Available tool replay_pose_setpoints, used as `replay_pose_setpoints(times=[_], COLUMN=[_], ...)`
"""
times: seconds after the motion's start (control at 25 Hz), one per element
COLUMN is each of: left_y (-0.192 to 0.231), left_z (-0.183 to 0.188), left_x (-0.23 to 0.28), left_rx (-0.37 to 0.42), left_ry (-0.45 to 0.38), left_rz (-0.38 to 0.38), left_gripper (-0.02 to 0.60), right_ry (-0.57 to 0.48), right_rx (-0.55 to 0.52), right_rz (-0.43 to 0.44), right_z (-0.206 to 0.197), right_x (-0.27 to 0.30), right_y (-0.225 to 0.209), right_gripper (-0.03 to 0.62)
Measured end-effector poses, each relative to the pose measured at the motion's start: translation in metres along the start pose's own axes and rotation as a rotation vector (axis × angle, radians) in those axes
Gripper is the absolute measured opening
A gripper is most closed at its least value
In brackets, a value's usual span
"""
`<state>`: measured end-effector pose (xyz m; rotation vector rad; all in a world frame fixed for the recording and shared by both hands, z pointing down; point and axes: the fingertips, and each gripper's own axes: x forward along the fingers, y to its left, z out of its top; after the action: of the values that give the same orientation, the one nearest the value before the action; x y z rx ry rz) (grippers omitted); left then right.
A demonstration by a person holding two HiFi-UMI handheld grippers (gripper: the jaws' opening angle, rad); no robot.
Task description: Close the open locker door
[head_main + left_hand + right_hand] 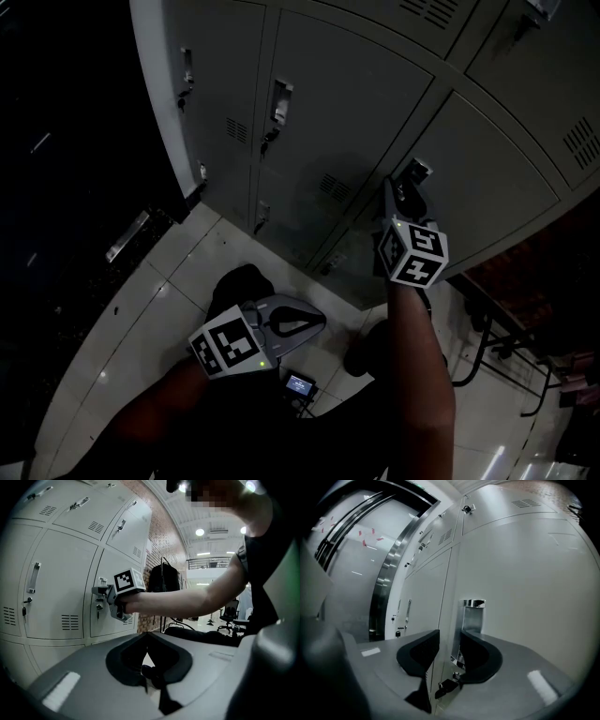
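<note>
The grey locker door (492, 173) looks flush or nearly flush with its neighbours. Its recessed metal handle (474, 616) sits just beyond the right jaw in the right gripper view. My right gripper (411, 180) is held up against that door at the handle (418, 171), also seen from the side (104, 592). Its jaws stand apart (450, 649) with the door seam showing in the gap and nothing pressed between the pads. A small lock (446, 686) hangs below them. My left gripper (321, 319) hangs low over the floor, tips together (146, 634), empty.
More grey lockers (319, 122) with handles and vents fill the wall. A dark opening with a metal frame (389, 573) lies to the left. Pale floor tiles (159, 309) run below. Metal-legged chairs (506, 342) stand at the right, a hung black bag (164, 579) behind.
</note>
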<state>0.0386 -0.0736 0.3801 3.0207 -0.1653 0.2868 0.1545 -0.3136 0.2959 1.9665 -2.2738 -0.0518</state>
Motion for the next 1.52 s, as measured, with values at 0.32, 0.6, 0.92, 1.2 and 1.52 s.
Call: replay_pose_setpoints(times=[0.32,0.6,0.92,1.2,1.52], left_y=[0.001,0.002,0.001,0.002,0.002], left_z=[-0.002,-0.003,-0.002,-0.002,-0.002], left_x=[-0.001,-0.002,-0.001,-0.001,-0.001], left_rx=[0.0,0.0,0.002,0.001,0.0], left_ry=[0.004,0.008,0.011,0.007,0.01], left_rz=[0.004,0.007,0.007,0.005,0.009], left_gripper=[0.011,0.011,0.011,0.012,0.011], right_ry=[-0.012,-0.018,0.063,0.034,-0.014], right_rx=[0.015,0.005,0.019,0.035,0.053], right_rz=[0.017,0.045,-0.121,-0.104,-0.027], right_z=[0.001,0.0,-0.015,-0.019,-0.014], right_x=[-0.003,-0.015,-0.007,-0.019,-0.05], right_y=[0.004,0.013,-0.01,-0.013,-0.008], right_gripper=[0.13,0.13,0.139,0.138,0.044])
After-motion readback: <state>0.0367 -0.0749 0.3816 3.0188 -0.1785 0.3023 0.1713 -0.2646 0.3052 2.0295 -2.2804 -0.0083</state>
